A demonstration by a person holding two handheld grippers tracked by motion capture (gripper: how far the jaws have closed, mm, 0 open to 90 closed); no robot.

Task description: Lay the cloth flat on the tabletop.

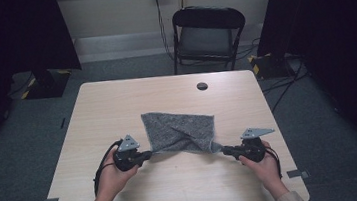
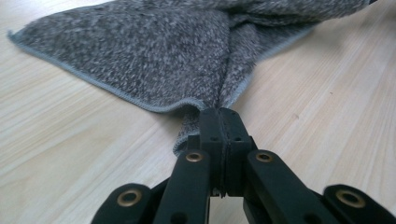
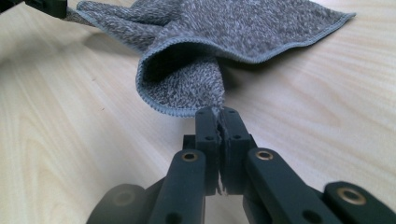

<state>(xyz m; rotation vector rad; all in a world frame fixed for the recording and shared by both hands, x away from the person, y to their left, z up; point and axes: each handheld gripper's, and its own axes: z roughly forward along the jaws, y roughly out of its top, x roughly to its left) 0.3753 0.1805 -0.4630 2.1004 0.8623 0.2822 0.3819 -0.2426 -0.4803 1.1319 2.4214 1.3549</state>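
I can read no words, labels, brand names, numbers or signs anywhere here, neither on what I hold nor on anything around me.

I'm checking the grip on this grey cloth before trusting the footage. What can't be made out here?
- How much cloth corner sits inside the left tool: left gripper view, hidden between the shut jaws.
- The same for the right tool: right gripper view, hidden between its jaws.
- The cloth's far end: left gripper view, cut off by the top edge.
- The cloth's underside: high view, it lies against the table.
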